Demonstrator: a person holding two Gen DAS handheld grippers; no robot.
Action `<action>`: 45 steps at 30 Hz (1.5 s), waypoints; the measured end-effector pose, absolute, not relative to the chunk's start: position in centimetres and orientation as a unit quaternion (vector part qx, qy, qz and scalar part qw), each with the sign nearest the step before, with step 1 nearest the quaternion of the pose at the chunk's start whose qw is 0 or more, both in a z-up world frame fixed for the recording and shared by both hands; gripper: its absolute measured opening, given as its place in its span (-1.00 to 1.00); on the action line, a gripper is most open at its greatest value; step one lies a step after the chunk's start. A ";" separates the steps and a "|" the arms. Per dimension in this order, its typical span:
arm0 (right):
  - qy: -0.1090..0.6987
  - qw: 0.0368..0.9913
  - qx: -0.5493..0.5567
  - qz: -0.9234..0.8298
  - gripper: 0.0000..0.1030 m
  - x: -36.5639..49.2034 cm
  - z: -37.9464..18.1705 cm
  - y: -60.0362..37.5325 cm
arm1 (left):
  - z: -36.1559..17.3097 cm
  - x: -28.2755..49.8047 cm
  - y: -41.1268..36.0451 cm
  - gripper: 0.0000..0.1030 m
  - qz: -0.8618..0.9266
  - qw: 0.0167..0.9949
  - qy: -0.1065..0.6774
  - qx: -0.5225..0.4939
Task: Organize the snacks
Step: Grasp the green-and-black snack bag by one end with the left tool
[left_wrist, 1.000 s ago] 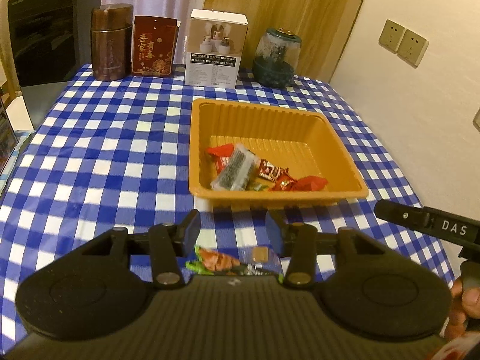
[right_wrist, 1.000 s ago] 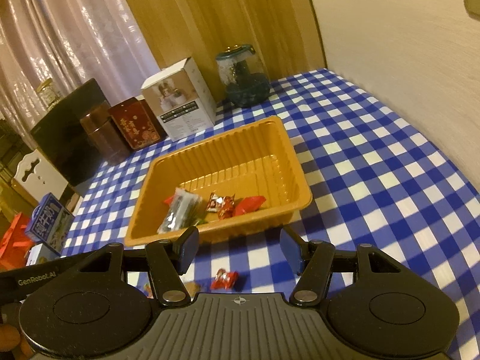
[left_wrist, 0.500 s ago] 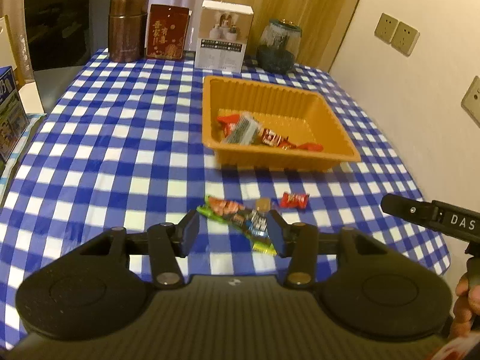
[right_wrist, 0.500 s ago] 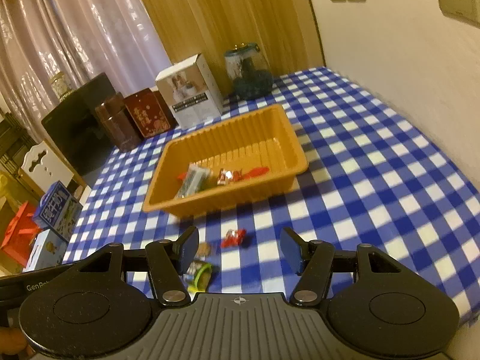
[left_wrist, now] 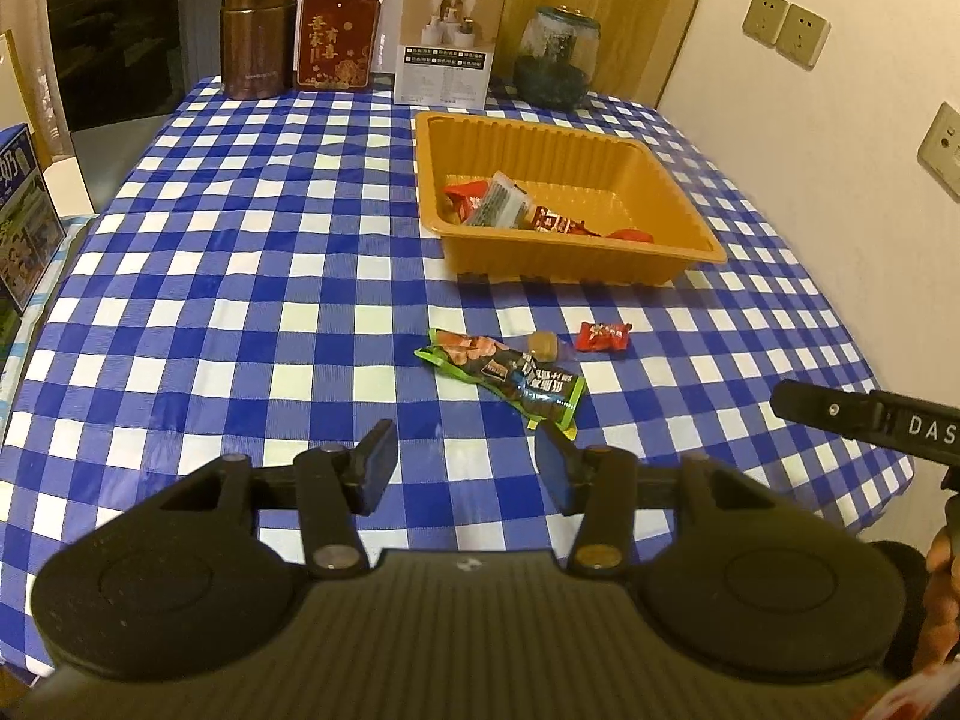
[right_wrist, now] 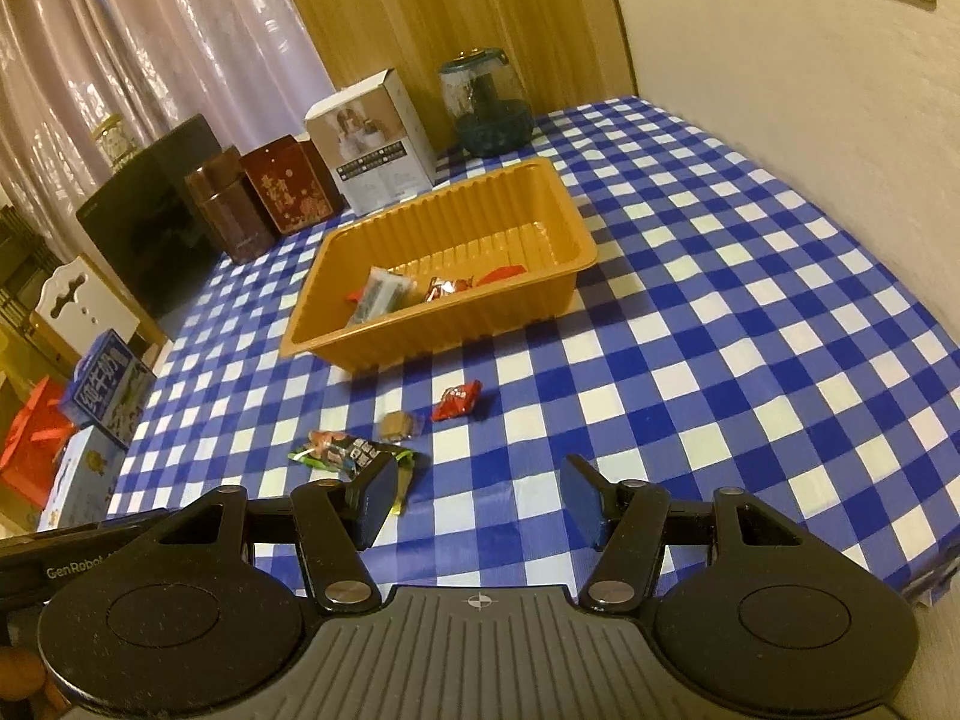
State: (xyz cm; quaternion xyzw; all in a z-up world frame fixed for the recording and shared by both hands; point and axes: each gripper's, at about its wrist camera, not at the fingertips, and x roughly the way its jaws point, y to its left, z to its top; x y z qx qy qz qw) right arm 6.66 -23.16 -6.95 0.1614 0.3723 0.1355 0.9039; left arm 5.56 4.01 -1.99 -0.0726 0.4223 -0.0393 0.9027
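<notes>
Orange tray (left_wrist: 690, 252) on a blue-and-white checked tablecloth (left_wrist: 240, 276), taken here as the landmark; inside it, toward its near wall, lie a red packet (left_wrist: 459, 195), a clear grey-green packet (left_wrist: 498, 201) leaning over the red one, a dark red candy (left_wrist: 552, 220) and a flat red wrapper (left_wrist: 630, 234); three snacks lie on the cloth on the near side of the tray, apart from it: a long green-and-black packet (left_wrist: 510, 375), a small tan candy (left_wrist: 543, 345) touching that packet's far edge, and a red wrapped candy (left_wrist: 603, 337) just beside the tan one; behind the tray stand a brown canister (left_wrist: 255, 36), a dark red box (left_wrist: 336, 39), a white carton (left_wrist: 447, 42) and a glass jar with a green lid (left_wrist: 555, 57); left gripper (left_wrist: 465, 462) held above the cloth on the near side of the long packet, jaws parted, nothing between them; right gripper (right_wrist: 477, 495) likewise released, jaws wide apart over bare cloth, its left finger (right_wrist: 375, 498) overlapping the end of the long green-and-black packet (right_wrist: 348, 456) in its own view; whether that finger touches the packet cannot be told.
</notes>
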 end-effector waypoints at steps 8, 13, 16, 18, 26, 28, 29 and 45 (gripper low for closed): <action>0.379 0.902 0.152 0.139 0.17 7.0 -7.3 -22.7 | -2.3 6.1 3.8 -0.10 -0.066 0.902 0.424 -0.040; 0.390 0.899 0.134 0.151 0.17 7.5 -7.9 -22.1 | -2.7 7.4 2.8 -0.10 -0.110 0.899 0.423 0.039; 0.399 0.895 0.117 0.161 0.17 8.0 -8.5 -21.5 | -3.4 8.4 2.2 -0.09 -0.148 0.889 0.422 0.095; 0.403 0.894 0.106 0.164 0.17 8.3 -8.9 -21.1 | -4.0 9.0 1.6 -0.09 -0.177 0.879 0.417 0.148; 0.416 0.890 0.089 0.164 0.17 9.8 -10.6 -20.1 | -7.2 11.4 0.4 -0.09 -0.262 0.834 0.395 0.283; 0.418 0.889 0.087 0.163 0.17 10.2 -11.0 -19.9 | -7.6 12.2 0.5 -0.09 -0.270 0.831 0.388 0.295; 0.420 0.889 0.086 0.162 0.17 10.4 -11.2 -19.9 | -7.9 12.7 0.5 -0.09 -0.276 0.829 0.383 0.299; 0.437 0.883 0.096 0.141 0.17 12.0 -13.7 -19.9 | -10.8 17.1 -0.7 -0.02 -0.380 0.765 0.365 0.370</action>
